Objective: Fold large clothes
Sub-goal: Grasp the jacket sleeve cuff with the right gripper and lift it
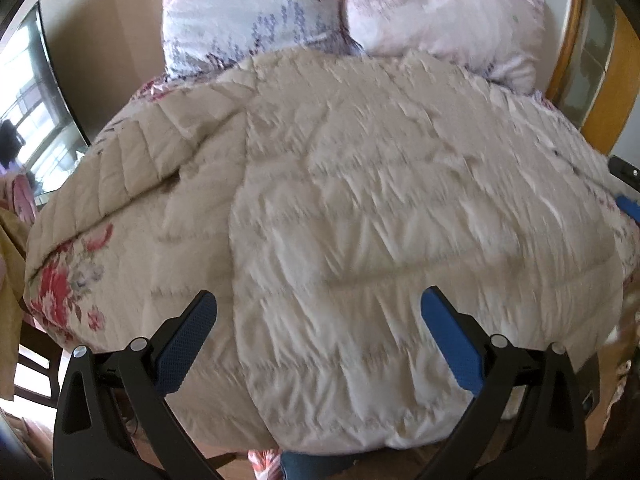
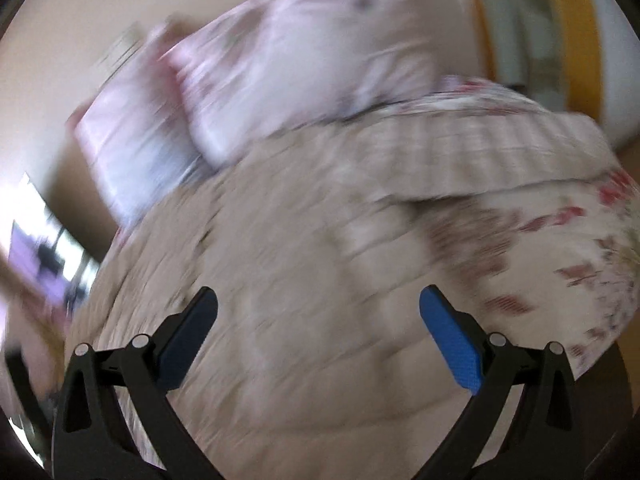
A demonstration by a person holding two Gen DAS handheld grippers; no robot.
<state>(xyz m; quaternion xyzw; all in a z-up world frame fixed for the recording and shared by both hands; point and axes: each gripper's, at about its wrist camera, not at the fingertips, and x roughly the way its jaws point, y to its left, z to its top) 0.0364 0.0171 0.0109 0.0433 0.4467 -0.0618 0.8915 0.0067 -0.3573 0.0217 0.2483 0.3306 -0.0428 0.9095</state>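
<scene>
A large cream quilted puffer jacket (image 1: 360, 200) lies spread flat on a floral bedspread (image 1: 68, 276). One sleeve (image 1: 132, 164) lies out to the left. My left gripper (image 1: 318, 300) hovers open and empty above the jacket's near hem. In the blurred right wrist view the same jacket (image 2: 300, 280) fills the middle, with a sleeve (image 2: 500, 152) stretched to the upper right. My right gripper (image 2: 318, 300) is open and empty above it. The right gripper's blue tip (image 1: 630, 208) shows at the right edge of the left wrist view.
Two pale floral pillows (image 1: 248, 16) (image 1: 448, 20) lean at the head of the bed, also in the right wrist view (image 2: 288, 68). A window or screen (image 1: 32, 112) is on the left wall. Wooden furniture (image 1: 624, 80) stands at the right. The bed's near edge lies below the jacket.
</scene>
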